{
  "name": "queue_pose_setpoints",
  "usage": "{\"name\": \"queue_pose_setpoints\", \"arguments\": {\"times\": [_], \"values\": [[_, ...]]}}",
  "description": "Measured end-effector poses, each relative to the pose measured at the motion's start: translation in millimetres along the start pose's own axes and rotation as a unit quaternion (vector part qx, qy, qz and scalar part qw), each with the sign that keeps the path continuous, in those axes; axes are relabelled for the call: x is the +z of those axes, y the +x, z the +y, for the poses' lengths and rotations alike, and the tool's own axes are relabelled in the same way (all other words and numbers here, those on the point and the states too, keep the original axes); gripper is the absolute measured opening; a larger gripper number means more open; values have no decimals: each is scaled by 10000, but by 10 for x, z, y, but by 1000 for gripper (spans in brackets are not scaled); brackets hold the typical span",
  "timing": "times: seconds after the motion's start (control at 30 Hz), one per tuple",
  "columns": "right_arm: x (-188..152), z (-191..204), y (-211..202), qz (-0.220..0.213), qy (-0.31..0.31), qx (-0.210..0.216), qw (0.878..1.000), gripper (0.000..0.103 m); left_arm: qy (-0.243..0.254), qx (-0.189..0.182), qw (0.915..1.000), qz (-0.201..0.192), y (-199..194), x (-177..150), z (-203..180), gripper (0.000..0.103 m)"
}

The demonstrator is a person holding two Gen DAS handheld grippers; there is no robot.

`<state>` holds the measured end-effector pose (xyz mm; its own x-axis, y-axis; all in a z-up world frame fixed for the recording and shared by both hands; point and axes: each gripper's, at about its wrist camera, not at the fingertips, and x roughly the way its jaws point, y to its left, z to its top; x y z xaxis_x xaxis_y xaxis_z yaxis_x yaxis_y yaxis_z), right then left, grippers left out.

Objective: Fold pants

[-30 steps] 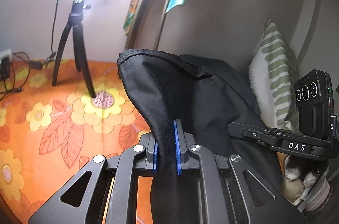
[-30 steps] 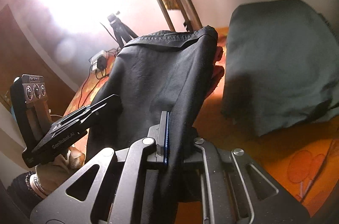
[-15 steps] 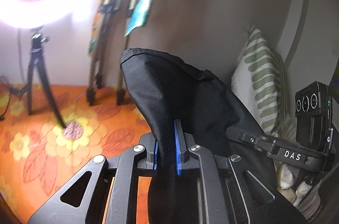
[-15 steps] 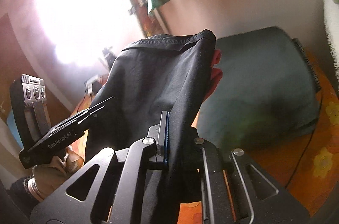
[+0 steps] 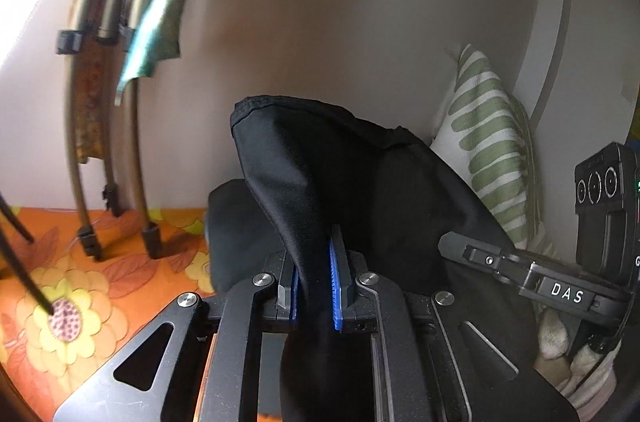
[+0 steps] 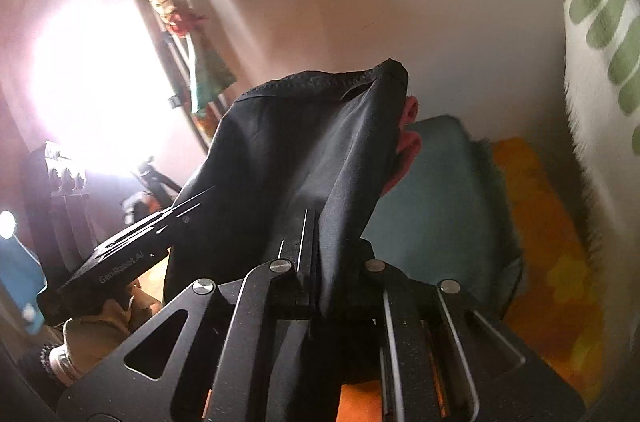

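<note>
above the orange floral bedspread [image 5: 100, 286]: i have both tongs up off it with the black pants [image 5: 320, 190] strung between them.
left gripper [image 5: 316, 286]: clamped narrow on a bunched edge of the pants, blue pads pressing the cloth from both sides; i grip the edge so it cannot slip.
right gripper [image 6: 316, 258]: also pinched tight on the pants [image 6: 304, 150], the fabric rising past its fingers to a stitched hem at the top.
pants: lifted clear of the bedspread, hanging slack between the two grips, so i judge them raised to let the cloth fall straight before a fold.
step in hand: i read this as carrying the held edge over; how many folds are in i cannot tell.
dark green cloth [image 6: 448, 198]: lying on the bedspread behind the pants.
striped pillow [image 5: 488, 142]: at the bedspread's far right, against the wall.
stand legs [image 5: 112, 142]: propped at the bedspread's far left edge.
risk: slack cloth may drag the green cloth when i lower it.
</note>
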<state>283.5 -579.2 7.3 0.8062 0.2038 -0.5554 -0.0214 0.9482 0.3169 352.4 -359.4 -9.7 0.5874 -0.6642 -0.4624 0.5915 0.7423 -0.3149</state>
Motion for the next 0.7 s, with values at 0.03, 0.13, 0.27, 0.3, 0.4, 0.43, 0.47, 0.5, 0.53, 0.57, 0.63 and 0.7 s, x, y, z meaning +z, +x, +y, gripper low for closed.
{"name": "queue_pose_setpoints", "arguments": {"times": [0.03,0.13,0.27,0.3,0.4,0.43,0.47,0.5,0.53,0.57,0.63,0.7], "values": [[33,-33,70,24,5,-18,10000,8,-31,3,10000,25,64,1,7,10],[115,-170,276,143,92,-54,9998,8,-169,12,9998,95,228,-12,68,10],[153,-251,539,329,-111,-236,9991,8,-200,133,9994,256,478,-75,133,10],[146,-290,581,375,-148,-280,9988,8,-199,145,9992,327,539,-98,138,10],[143,-410,756,540,-177,-483,9972,8,-270,204,9973,647,754,-175,182,13],[138,-438,802,574,-209,-616,9962,8,-305,278,9962,769,815,-200,192,15],[141,-458,844,596,-215,-757,9951,10,-320,370,9954,830,848,-223,190,17],[145,-464,907,611,-238,-984,9930,13,-325,426,9949,854,859,-234,182,18],[147,-474,950,620,-264,-1196,9905,15,-336,480,9946,861,859,-243,180,18],[148,-486,962,592,-300,-1450,9872,19,-372,486,9941,899,850,-249,179,19],[161,-485,926,505,-351,-1755,9826,23,-314,539,9934,963,820,-257,175,21],[182,-485,851,489,-347,-1883,9803,23,-273,631,9932,937,756,-251,181,24]]}}
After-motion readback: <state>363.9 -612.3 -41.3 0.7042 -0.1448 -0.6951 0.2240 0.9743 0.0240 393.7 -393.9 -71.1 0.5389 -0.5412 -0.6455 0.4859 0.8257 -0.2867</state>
